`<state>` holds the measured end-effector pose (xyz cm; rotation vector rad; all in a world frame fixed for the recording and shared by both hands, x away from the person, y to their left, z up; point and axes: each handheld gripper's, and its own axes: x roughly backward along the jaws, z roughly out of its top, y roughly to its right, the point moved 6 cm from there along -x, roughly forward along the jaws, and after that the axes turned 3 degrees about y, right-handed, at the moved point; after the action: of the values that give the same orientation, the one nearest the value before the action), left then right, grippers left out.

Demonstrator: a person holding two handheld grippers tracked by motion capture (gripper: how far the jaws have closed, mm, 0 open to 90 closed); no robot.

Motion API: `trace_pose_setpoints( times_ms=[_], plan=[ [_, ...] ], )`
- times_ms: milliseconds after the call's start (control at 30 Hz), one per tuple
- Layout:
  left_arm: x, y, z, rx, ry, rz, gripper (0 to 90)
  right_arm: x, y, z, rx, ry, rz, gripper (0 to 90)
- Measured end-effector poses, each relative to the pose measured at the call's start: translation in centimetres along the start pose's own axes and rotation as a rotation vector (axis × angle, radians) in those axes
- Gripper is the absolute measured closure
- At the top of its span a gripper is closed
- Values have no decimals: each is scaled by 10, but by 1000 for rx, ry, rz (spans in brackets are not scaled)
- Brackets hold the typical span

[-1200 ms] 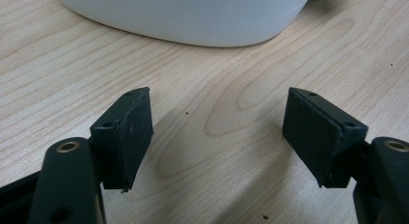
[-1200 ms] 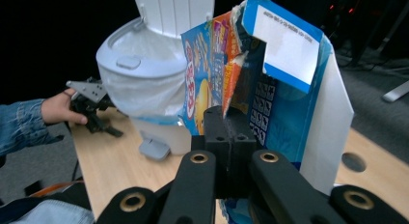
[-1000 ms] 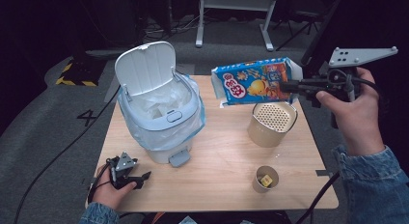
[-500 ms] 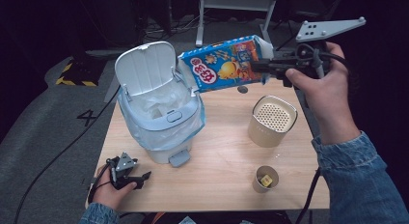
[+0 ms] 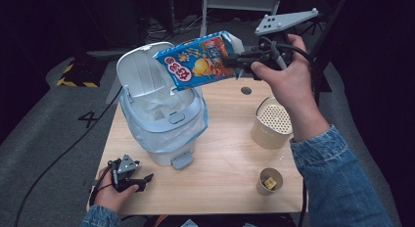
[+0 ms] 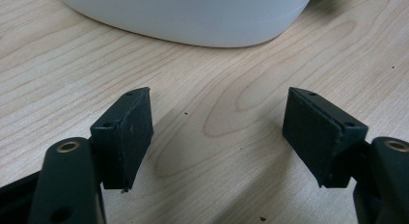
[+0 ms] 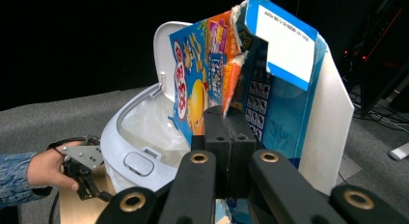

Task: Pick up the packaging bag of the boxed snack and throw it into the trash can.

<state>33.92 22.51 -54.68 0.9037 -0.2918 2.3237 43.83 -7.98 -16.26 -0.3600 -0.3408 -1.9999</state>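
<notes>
On the wooden desk [image 5: 220, 153] the right gripper [image 5: 242, 60] is clenched on a snack box [image 5: 200, 60] above the open bin [image 5: 161, 119] by the left edge; the left gripper [image 5: 142, 180], jaws apart, rests at the near left corner.

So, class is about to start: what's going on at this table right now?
A person is throwing away a blue snack box. The right tool is shut on one end of it and holds it tilted above the white pedal bin, whose lid stands open over a plastic liner. The left tool rests open on the wooden table, holding nothing. A beige perforated container and a small paper cup stand nearby.
</notes>
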Motion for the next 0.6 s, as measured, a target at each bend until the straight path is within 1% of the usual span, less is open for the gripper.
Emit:
trace_pose_setpoints(
  times_ms=[67,100,133,333,467,567,600],
  plan=[
    [0,0,0,0,1,2,266,-6,-1,0,6,-13,4,900],
    [0,0,0,0,1,2,266,-6,-1,0,6,-13,4,900],
    [0,0,0,0,2,1,266,-14,-3,-1,10,-29,10,900],
    [0,0,0,0,2,2,266,-31,-6,-5,13,-57,30,900],
    [0,0,0,2,1,2,266,-42,-8,-8,24,-90,29,900],
    [0,0,0,3,2,1,266,-49,-9,-9,28,-108,30,900],
    [0,0,0,3,2,1,266,-49,-9,-9,28,-108,30,900]
  ],
)
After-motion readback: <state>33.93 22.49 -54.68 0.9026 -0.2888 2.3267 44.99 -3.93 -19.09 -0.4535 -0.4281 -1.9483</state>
